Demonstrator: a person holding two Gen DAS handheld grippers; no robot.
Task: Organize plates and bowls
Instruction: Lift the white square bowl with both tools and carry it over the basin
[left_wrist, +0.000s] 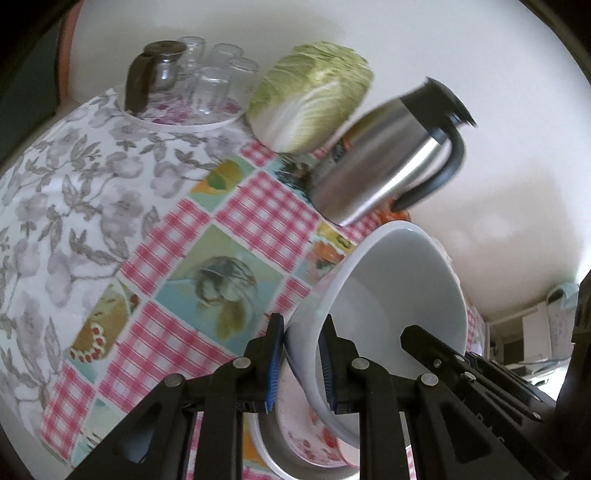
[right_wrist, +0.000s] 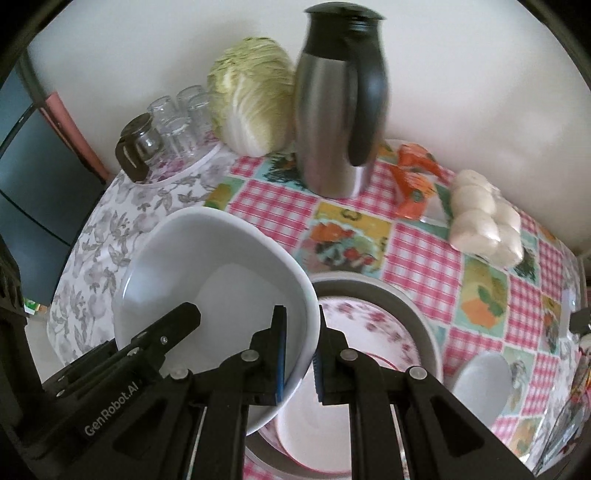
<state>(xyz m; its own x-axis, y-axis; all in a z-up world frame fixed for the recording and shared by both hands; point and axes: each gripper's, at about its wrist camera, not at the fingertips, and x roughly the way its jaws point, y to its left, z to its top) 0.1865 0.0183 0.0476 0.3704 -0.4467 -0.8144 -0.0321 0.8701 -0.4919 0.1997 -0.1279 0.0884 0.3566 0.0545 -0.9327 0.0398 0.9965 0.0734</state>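
Both grippers hold one large white bowl (left_wrist: 391, 295) by opposite rims. My left gripper (left_wrist: 301, 354) is shut on its rim, one finger inside and one outside. My right gripper (right_wrist: 299, 354) is shut on the other rim of the same white bowl (right_wrist: 207, 266). The bowl is tilted and lifted over a floral plate (right_wrist: 373, 328) that lies in a grey-rimmed dish (right_wrist: 413, 302). The floral plate (left_wrist: 314, 439) also shows under the bowl in the left wrist view. A small white bowl (right_wrist: 484, 380) stands at the right.
A steel thermos jug (right_wrist: 336, 110), a napa cabbage (right_wrist: 251, 96), a tray of upturned glasses (right_wrist: 177, 118), an orange packet (right_wrist: 413, 177) and a bag of white buns (right_wrist: 484, 214) stand along the back. The table edge falls off at the left.
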